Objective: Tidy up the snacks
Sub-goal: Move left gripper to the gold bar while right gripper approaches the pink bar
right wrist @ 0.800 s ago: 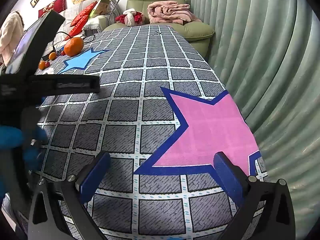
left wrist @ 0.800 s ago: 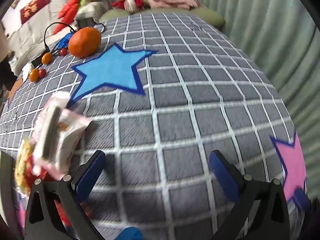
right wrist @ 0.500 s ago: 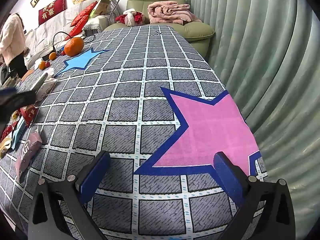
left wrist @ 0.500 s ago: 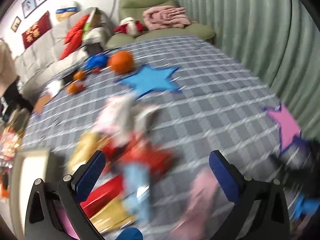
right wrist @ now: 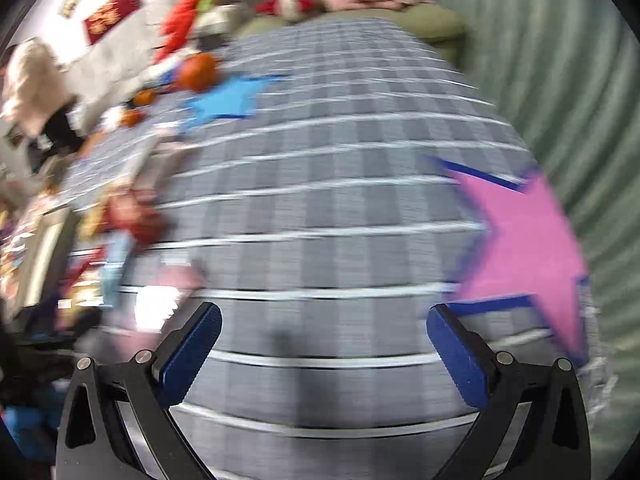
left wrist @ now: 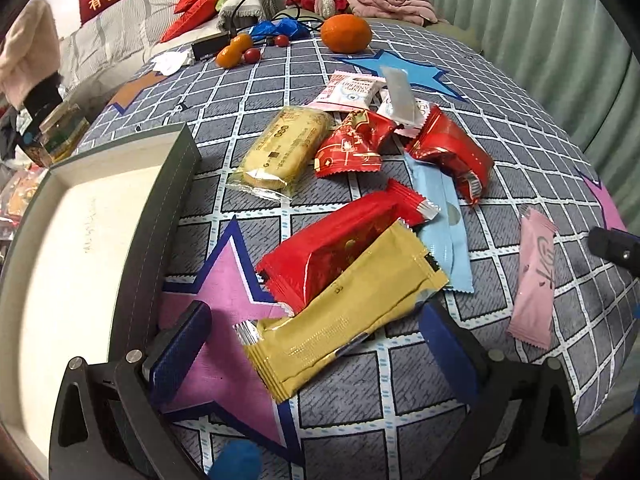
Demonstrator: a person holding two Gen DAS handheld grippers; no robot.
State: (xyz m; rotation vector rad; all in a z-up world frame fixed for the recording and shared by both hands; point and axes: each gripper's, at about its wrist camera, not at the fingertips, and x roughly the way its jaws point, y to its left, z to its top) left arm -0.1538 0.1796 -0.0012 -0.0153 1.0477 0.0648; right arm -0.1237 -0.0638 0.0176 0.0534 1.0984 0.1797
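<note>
From the left wrist view, my left gripper (left wrist: 316, 344) hangs with its jaws spread wide and nothing clamped; the near end of the gold snack packet (left wrist: 344, 316) lies between the blue pads, but neither pad presses on it. That packet overlaps a long red packet (left wrist: 340, 244) toward 12 o'clock. Beyond them the rest of the snacks sit in a loose heap on the checked tablecloth (left wrist: 540, 152): a pale blue sachet (left wrist: 448, 232) at 1 o'clock, a second red packet (left wrist: 452, 152), a small red pouch (left wrist: 352, 144), a clear-wrapped biscuit pack (left wrist: 284, 148) and white-and-pink packets (left wrist: 352, 92) farther off. A pink sachet (left wrist: 534, 276) lies apart at 3 o'clock. The grey-walled tray (left wrist: 176, 184) sits at 9 o'clock, and what I see of its white floor is bare (its far left side is cut off by the lens). I judge the sorting barely begun: no snack is visible in the tray and every packet is on the cloth. A large orange (left wrist: 346, 33) and clutter lie at 12 o'clock, well apart from the heap. A dark part at the 3 o'clock edge may be my other tool; I cannot tell.

The right wrist view is badly smeared. My right gripper (right wrist: 324, 344) shows its jaws wide apart over bare cloth, holding nothing. A pink star (right wrist: 528, 248) on the cloth sits at 2 o'clock. The snack heap is only a coloured blur at 9 o'clock; I cannot separate single packets there.
</note>
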